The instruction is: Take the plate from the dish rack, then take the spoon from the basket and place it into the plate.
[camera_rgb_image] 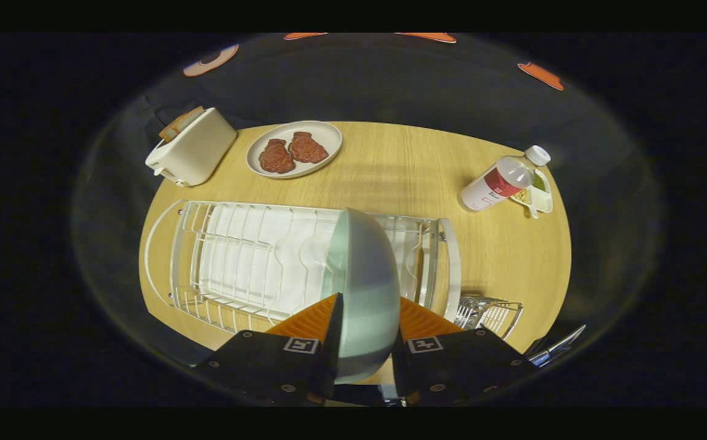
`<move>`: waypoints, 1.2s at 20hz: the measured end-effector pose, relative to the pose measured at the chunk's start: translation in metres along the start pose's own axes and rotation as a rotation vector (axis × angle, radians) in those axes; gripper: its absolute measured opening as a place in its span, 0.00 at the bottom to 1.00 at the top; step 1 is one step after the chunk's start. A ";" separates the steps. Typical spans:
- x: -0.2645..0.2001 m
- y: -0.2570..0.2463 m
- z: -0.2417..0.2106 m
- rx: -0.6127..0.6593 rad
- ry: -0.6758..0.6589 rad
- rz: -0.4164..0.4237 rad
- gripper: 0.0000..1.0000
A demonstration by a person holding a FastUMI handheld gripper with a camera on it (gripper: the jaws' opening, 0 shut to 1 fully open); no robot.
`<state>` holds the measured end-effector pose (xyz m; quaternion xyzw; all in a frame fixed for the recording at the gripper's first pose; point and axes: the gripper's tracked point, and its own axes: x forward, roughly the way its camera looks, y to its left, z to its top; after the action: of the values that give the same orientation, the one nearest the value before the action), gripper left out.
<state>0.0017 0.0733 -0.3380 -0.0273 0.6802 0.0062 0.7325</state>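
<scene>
Plate [362,287] held on edge, centre-low in frame, gripper [366,318] jaws clamped on it from both sides, above the dish rack [237,263]. Wire basket [489,313] just right of the rack, lower right; spoon [558,346] sticks out beyond it. Upper tabletop [402,171]: toaster [191,150] left, meat dish [294,150] centre, bottle [503,179] right.
</scene>
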 end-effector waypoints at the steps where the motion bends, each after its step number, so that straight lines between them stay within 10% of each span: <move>1: -0.001 -0.004 -0.004 -0.006 0.020 -0.028 0.36; 10: -0.041 -0.022 0.028 0.022 -0.095 -0.135 0.31; 24: -0.102 -0.010 -0.037 0.107 -0.182 0.099 0.27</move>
<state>-0.0425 0.0642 -0.2387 0.0461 0.6108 0.0088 0.7904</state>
